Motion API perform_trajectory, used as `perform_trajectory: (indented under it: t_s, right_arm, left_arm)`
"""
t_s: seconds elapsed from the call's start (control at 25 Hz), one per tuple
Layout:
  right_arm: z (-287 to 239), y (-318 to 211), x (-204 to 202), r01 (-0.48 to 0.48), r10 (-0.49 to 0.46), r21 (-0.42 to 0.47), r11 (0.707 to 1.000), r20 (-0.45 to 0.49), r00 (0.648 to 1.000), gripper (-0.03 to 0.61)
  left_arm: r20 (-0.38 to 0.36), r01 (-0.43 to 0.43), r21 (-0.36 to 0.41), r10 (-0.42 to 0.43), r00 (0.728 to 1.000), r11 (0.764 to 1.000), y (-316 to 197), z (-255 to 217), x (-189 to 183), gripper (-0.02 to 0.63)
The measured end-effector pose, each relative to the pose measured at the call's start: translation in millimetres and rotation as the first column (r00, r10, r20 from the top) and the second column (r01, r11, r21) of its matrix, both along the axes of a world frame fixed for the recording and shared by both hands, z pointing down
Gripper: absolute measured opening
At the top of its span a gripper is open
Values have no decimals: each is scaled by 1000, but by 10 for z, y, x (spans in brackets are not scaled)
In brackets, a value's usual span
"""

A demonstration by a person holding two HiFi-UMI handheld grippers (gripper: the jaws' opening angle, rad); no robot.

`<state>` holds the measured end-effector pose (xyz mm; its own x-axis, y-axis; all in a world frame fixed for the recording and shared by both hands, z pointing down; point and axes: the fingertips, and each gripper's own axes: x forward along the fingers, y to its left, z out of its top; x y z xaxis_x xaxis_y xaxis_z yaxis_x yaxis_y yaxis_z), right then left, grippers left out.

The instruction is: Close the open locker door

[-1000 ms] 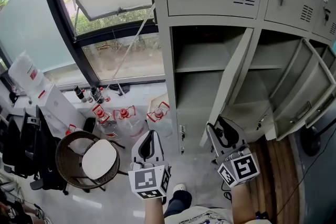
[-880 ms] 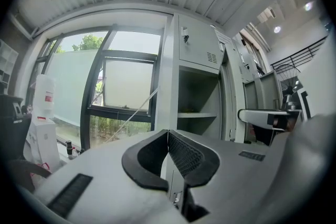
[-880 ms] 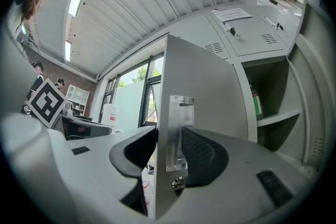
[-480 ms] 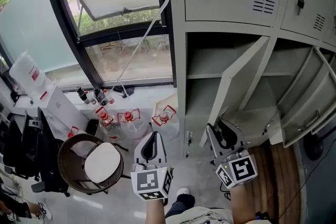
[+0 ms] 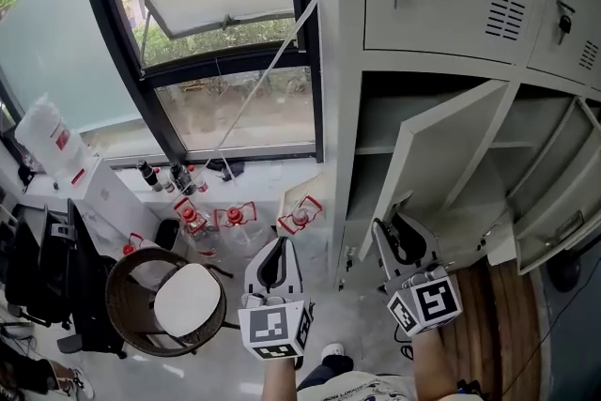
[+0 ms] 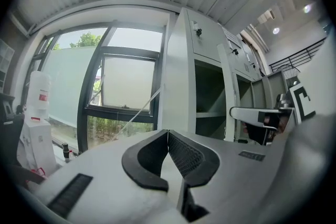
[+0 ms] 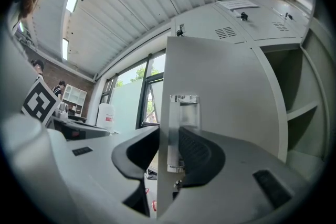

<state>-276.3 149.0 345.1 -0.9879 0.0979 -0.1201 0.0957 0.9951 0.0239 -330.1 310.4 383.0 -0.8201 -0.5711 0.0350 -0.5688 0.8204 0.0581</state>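
One locker door [image 5: 441, 155], upright, swung outward, half-open

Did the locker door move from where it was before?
Yes. The locker door has swung partway shut. Its free edge is now nearer the locker's left frame, and it covers more of the opening.

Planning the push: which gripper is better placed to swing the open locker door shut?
Right. The right gripper has just been closing on the locker door edge; the left gripper is shut and empty.
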Motion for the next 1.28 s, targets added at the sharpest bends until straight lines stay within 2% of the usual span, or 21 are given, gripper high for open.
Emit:
perform_trajectory:
  t_s: [0.68,1.28]
  right_arm:
    - [-1,-28,-614,-37,37,-5,999,-3,999,101]
    - [-2,-101,-961,-36,36,-17,999,7,999,87]
  left_arm:
    - [-9,-34,12,34,999,999,-1,57,-500,8]
    - [-12,-37,15,37,999,999,-48,91,-786,8]
